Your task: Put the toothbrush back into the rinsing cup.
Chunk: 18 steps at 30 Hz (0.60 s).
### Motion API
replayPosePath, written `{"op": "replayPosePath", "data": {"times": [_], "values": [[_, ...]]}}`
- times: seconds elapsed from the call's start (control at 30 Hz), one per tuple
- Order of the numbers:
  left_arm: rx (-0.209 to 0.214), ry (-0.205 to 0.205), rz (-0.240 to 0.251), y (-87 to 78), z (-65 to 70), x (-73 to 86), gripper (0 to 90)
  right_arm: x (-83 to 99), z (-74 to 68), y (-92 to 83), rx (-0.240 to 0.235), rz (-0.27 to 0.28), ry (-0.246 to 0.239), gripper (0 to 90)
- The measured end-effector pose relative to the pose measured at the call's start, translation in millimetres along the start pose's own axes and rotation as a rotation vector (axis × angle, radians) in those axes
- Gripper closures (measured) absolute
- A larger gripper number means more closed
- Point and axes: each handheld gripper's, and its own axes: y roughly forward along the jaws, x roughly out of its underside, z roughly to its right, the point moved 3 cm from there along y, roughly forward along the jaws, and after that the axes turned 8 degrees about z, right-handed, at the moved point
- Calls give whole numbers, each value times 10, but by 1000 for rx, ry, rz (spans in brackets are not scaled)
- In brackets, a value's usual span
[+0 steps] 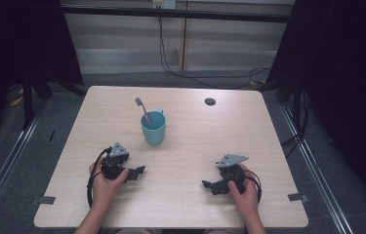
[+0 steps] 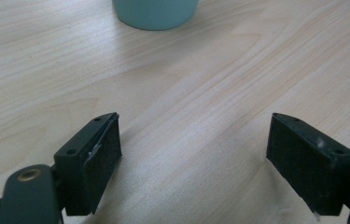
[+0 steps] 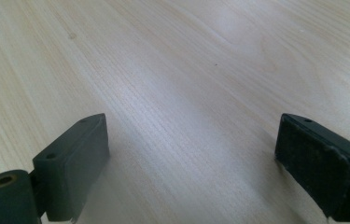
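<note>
My left tongs (image 1: pixel 139 171) and right tongs (image 1: pixel 206 184): black bodies, grey three-cornered top plates, looping black cables, screw-fastened rectangular pads (image 2: pixel 99 161); forearms bare.

In your left gripper view the teal cup (image 2: pixel 155 13) is cut off by the top edge, leaving its base alone on the table (image 2: pixel 200 93); rim, handle and contents lie out of frame. In the high view the toothbrush (image 1: pixel 142 109) stands in the cup (image 1: pixel 153 127), its lower handle hidden behind the cup's wall, its bristles too small to make out. The small dark disc (image 1: pixel 210 101), right of the cup, is too small to identify. Your forearms are cut off by the bottom edge.
</note>
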Motion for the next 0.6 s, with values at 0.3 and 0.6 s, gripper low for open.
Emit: {"op": "replayPosePath", "data": {"times": [0.3, 0.6], "values": [[-11, 20, -5, 9, 18, 1, 173, 0, -2, 1, 0, 1, -1, 92], [-22, 44, -17, 17, 38, 3, 164, 0, -5, 1, -1, 0, -2, 92]]}}
